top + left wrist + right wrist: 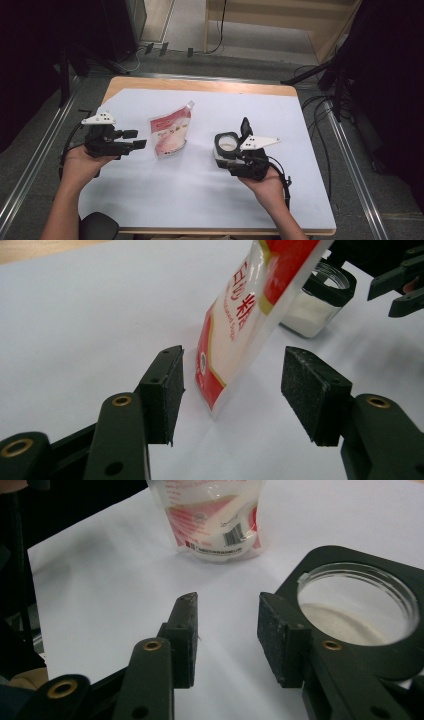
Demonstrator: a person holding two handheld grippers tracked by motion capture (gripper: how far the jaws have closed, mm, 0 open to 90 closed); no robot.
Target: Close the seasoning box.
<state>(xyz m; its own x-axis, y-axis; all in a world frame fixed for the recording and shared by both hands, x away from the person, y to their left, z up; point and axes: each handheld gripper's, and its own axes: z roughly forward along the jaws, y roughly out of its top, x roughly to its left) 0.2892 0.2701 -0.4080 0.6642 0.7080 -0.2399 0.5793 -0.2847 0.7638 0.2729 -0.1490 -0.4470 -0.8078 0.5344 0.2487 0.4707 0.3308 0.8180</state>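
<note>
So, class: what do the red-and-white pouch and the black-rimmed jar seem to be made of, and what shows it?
Pouch: likely thin glossy plastic film; its clear panels show white powder inside, and its surface catches highlights.
Jar: clear glass or hard plastic, which one is uncertain; its see-through wall shows white grains. Its black rim looks like matte plastic.

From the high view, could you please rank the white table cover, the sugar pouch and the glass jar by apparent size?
1. White table cover, by far the largest.
2. Sugar pouch.
3. Glass jar, smallest, though the right gripper partly hides it.
</note>
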